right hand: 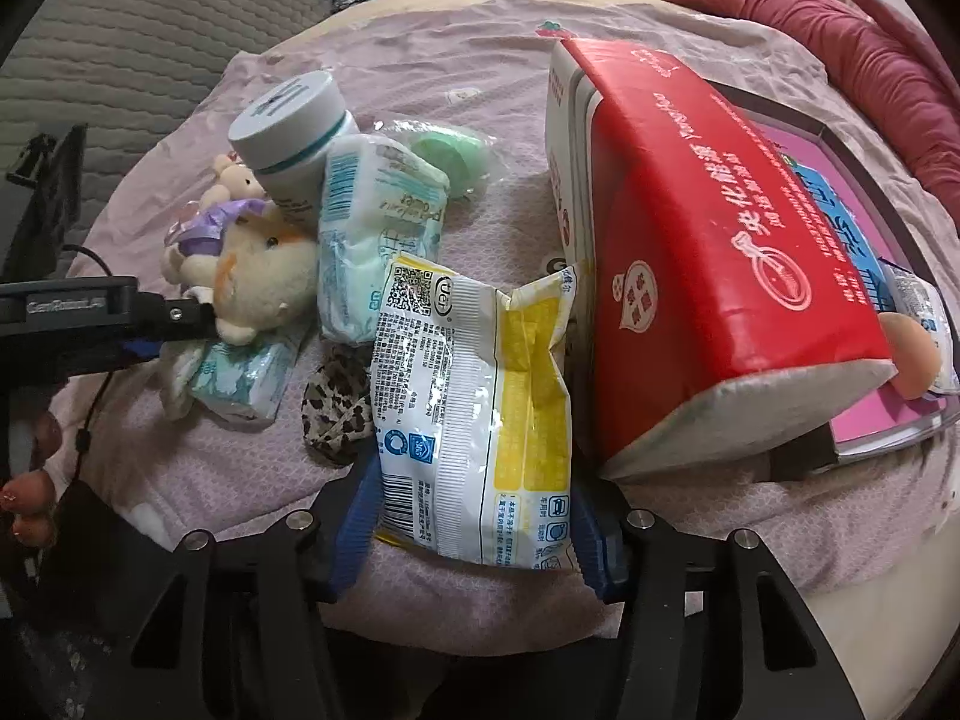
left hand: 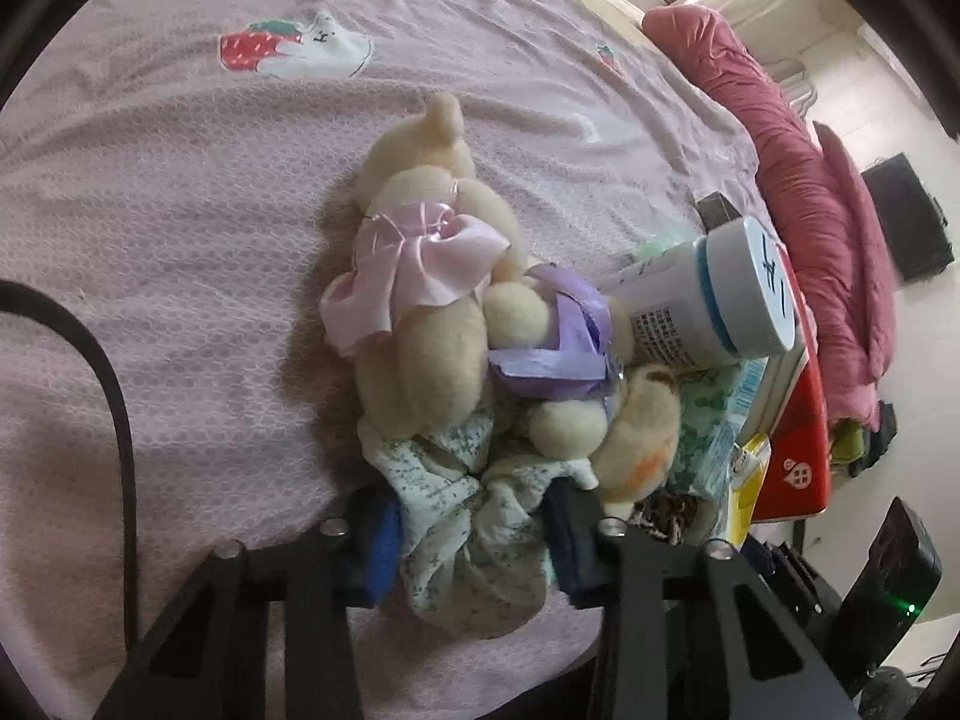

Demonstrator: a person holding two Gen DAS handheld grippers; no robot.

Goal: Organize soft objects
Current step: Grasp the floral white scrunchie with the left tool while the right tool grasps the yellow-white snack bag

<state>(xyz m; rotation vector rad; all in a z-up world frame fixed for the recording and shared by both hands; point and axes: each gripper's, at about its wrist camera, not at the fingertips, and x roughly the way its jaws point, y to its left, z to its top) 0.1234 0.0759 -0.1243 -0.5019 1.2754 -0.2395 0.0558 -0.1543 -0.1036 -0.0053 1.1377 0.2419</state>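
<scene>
In the left wrist view my left gripper (left hand: 474, 534) is shut on a pale floral cloth (left hand: 468, 528) at the near edge of a heap of cream plush toys (left hand: 438, 300) with a pink bow (left hand: 414, 264) and a purple bow (left hand: 564, 336). In the right wrist view my right gripper (right hand: 480, 528) holds a yellow and white wipes pack (right hand: 474, 414) between its blue pads. The left gripper (right hand: 180, 324) shows at the left by the plush toys (right hand: 264, 264) and a tissue pack (right hand: 240, 378).
All lies on a pink bed sheet (left hand: 180, 240). A white jar (left hand: 714, 306) leans on the plush heap. A red box (right hand: 708, 228), a pale tissue pack (right hand: 372, 210), a leopard-print cloth (right hand: 336, 408) and a green puff (right hand: 456, 150) lie close. A crimson quilt (left hand: 798, 180) runs along the far side.
</scene>
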